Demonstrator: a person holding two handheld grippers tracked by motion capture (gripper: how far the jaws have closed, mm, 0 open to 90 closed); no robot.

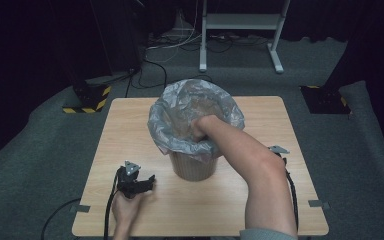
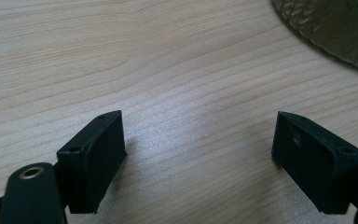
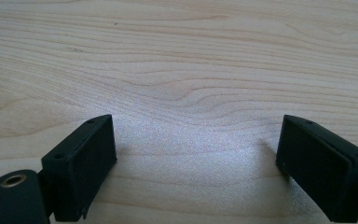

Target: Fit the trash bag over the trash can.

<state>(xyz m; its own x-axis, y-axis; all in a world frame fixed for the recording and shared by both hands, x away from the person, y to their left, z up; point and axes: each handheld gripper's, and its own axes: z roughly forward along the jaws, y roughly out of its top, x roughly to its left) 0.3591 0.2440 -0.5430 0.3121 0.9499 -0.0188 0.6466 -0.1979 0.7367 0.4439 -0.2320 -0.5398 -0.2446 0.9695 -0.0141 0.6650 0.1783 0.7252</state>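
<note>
A tan waste bin [image 1: 192, 167] stands at the middle of the wooden table [image 1: 125, 130], lined with a grey translucent plastic bag [image 1: 177, 107] folded over its rim. The person's bare right hand [image 1: 202, 127] reaches into the bag at the rim. My left gripper [image 1: 149, 181], held in the left hand, rests low on the table left of the bin. Its jaws stand open over bare wood [image 2: 198, 149], with the bin's base [image 2: 326, 28] at the upper right. My right gripper [image 1: 280, 151] lies on the table right of the bin, mostly hidden behind the forearm, open over bare wood [image 3: 196, 158].
Grey carpet surrounds the table. A white desk frame [image 1: 240, 22] stands at the back, with cables [image 1: 155, 65] on the floor. Yellow-and-black striped stand bases [image 1: 87, 102] sit off the table's far corners. Gripper cables trail off the near edge.
</note>
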